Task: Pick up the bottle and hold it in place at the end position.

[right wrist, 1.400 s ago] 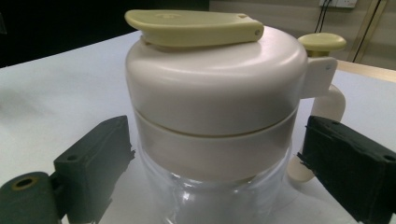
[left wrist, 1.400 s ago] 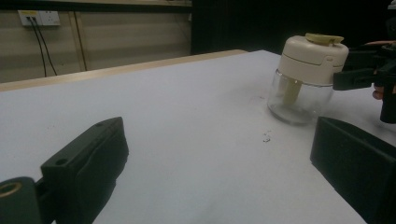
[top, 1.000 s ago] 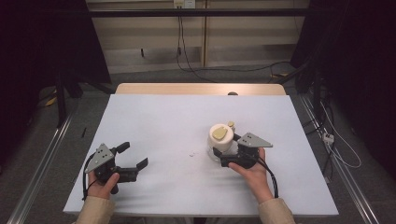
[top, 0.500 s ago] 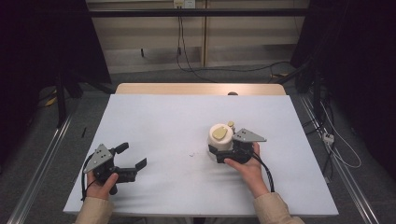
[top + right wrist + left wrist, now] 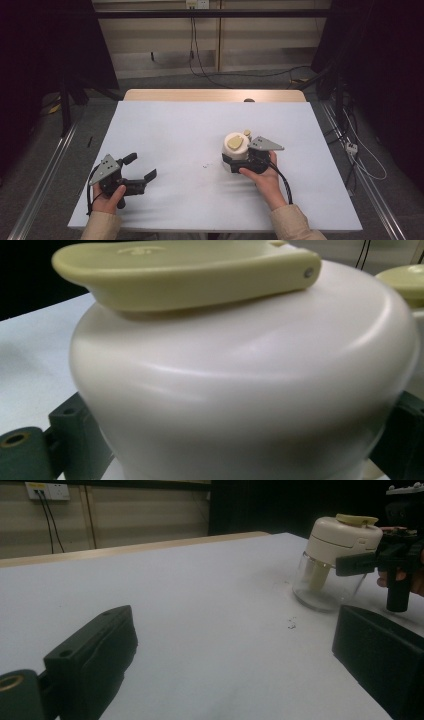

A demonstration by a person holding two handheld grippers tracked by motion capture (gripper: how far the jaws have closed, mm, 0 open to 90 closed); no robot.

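Comparing with a second ago, your right tongs (image 5: 239, 161) have barely shifted at centre right of the high view and stay clamped on the jar (image 5: 236, 150), one jaw on either side of its body; your right hand (image 5: 262, 175) has turned slightly, so the grey plate now points more to the right. Your left tongs (image 5: 139, 172), at lower left of the high view, remain where they were, jaws wide apart with nothing between them, resting low over the desk (image 5: 170, 130). That jar stands upright on the desk just right of centre. You can see it has a clear glass base (image 5: 325, 582), a rounded cream top (image 5: 345, 535) and a flat yellow-green flip lever (image 5: 185, 270) lying across that top. A few dark specks (image 5: 291, 624) lie on the desk just beside it.
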